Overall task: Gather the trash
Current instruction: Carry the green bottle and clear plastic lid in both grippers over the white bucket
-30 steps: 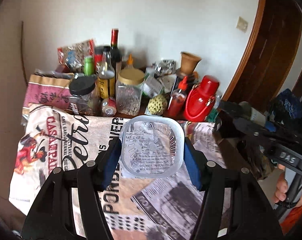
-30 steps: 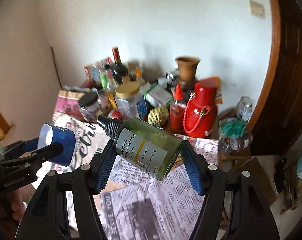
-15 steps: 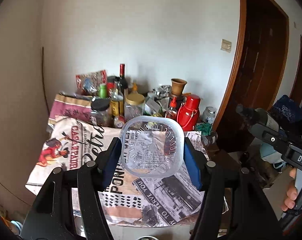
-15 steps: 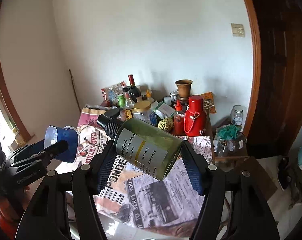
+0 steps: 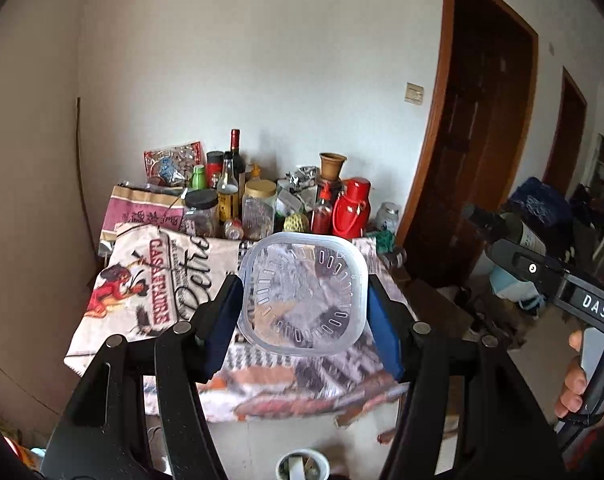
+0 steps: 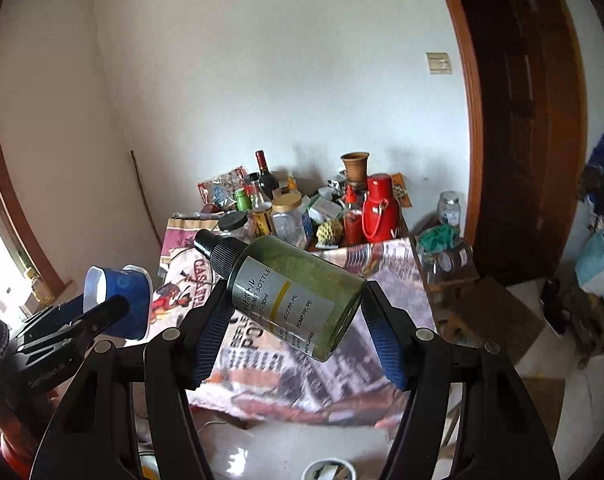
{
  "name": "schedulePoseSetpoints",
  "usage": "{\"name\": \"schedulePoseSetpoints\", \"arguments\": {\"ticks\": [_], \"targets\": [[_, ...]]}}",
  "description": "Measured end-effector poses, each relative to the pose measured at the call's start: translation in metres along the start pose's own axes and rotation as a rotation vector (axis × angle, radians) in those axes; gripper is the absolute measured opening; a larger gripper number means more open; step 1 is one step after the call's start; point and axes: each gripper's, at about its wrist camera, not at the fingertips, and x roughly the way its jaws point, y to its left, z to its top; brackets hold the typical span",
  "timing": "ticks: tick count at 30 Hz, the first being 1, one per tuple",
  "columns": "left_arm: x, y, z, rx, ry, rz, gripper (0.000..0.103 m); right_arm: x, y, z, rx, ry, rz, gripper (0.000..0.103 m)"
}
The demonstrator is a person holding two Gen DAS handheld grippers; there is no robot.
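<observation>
My left gripper [image 5: 304, 300] is shut on a clear square plastic cup [image 5: 304, 294], seen bottom-on, held in the air in front of the table. In the right wrist view the same cup [image 6: 118, 294] shows a blue wrapper and a white rim. My right gripper [image 6: 296, 312] is shut on a dark green pump bottle [image 6: 298, 296] with a black cap and white label, tilted with the cap up-left. The right gripper [image 5: 542, 276] with its bottle also shows at the right of the left wrist view.
A table [image 5: 150, 280] draped in printed newspaper cloth stands against the white wall, crowded at the back with bottles, jars and a red flask [image 5: 352, 208]. A dark wooden door [image 5: 478, 140] is to the right. A small round bin [image 5: 302, 466] sits on the floor below.
Both grippers have pulled back and up from the table with their loads still held. The table now looks smaller and farther, and the floor and bin have come into view.
</observation>
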Motion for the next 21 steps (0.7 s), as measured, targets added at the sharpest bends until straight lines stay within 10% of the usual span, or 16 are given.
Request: {"name": "schedulePoseSetpoints", "arguments": {"ticks": [21], "targets": [[-0.067, 0.015, -0.116, 0.018, 0.212, -0.063, 0.06, -0.053, 0.023, -0.114, 0.093, 0.171, -0.077, 0.062]]}}
